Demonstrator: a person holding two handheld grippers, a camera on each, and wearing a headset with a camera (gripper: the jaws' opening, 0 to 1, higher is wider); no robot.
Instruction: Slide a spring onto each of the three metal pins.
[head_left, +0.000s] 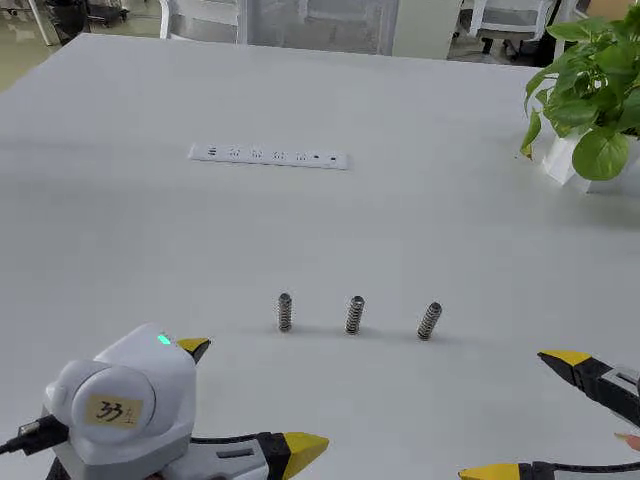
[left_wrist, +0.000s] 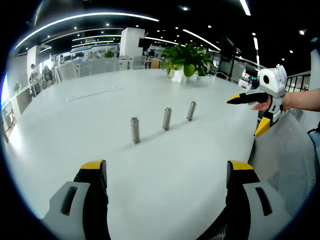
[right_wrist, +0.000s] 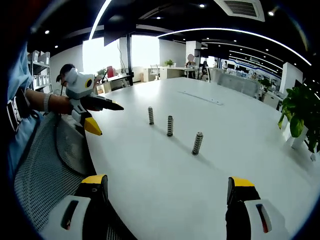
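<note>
Okay, head view first: three springs stood in a row mid-table, left spring (head_left: 285, 312), middle spring (head_left: 355, 315) and right spring (head_left: 429, 321), the last one leaning a bit. The pins were hidden inside the coils, if they were there at all, so seating could not be confirmed. The left gripper (head_left: 250, 395) and right gripper (head_left: 522, 413) hovered at the near edge, both spread wide and holding nothing, well apart from the row. In the left gripper view its own jaws were wide, with the springs ahead and the right gripper off to the side, gaping. In the right gripper view the jaws were again wide and empty, the right spring nearest, the left gripper across the table edge. The job looked about done. If the leaning spring needed fixing, I'd come from above, pinch the coil lightly and push straight down without brushing its neighbour. A power strip (head_left: 268, 156) and plant (head_left: 590, 100) sat far back on the table (head_left: 150, 230), neither in the way.
</note>
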